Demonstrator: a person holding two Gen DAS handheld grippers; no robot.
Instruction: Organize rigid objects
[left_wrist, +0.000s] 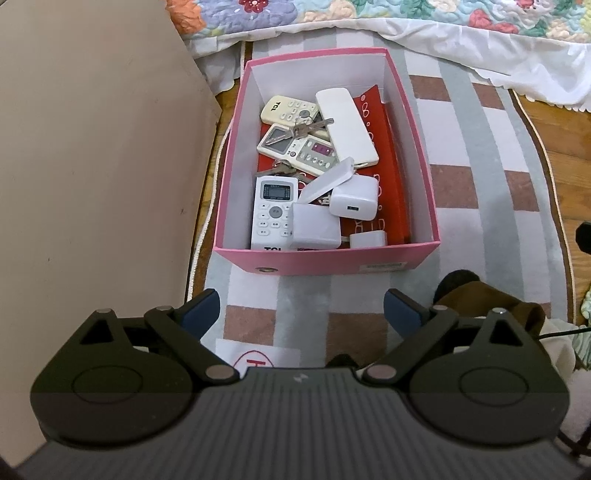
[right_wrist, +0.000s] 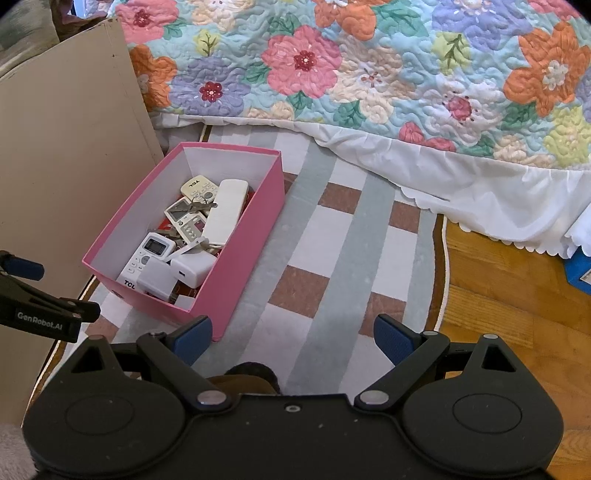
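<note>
A pink box (left_wrist: 332, 260) stands on the checked rug; it also shows in the right wrist view (right_wrist: 236, 266). Inside lie several white remotes, among them a TCL remote (left_wrist: 273, 210), a long white remote (left_wrist: 345, 127), keys (left_wrist: 306, 129), a white charger (left_wrist: 354, 197) and a white cube adapter (left_wrist: 316, 227). My left gripper (left_wrist: 301, 314) is open and empty, just in front of the box. My right gripper (right_wrist: 291, 338) is open and empty, to the right of the box's near corner. The left gripper's fingers (right_wrist: 22, 267) show at the right view's left edge.
A beige board (left_wrist: 92, 166) leans left of the box. A bed with a floral quilt (right_wrist: 369, 66) and white skirt lies behind. Wood floor (right_wrist: 498, 288) lies right of the rug. A brown sock-clad foot (left_wrist: 480, 295) is at the right. A white label with a red mark (left_wrist: 255, 356) lies below the left gripper.
</note>
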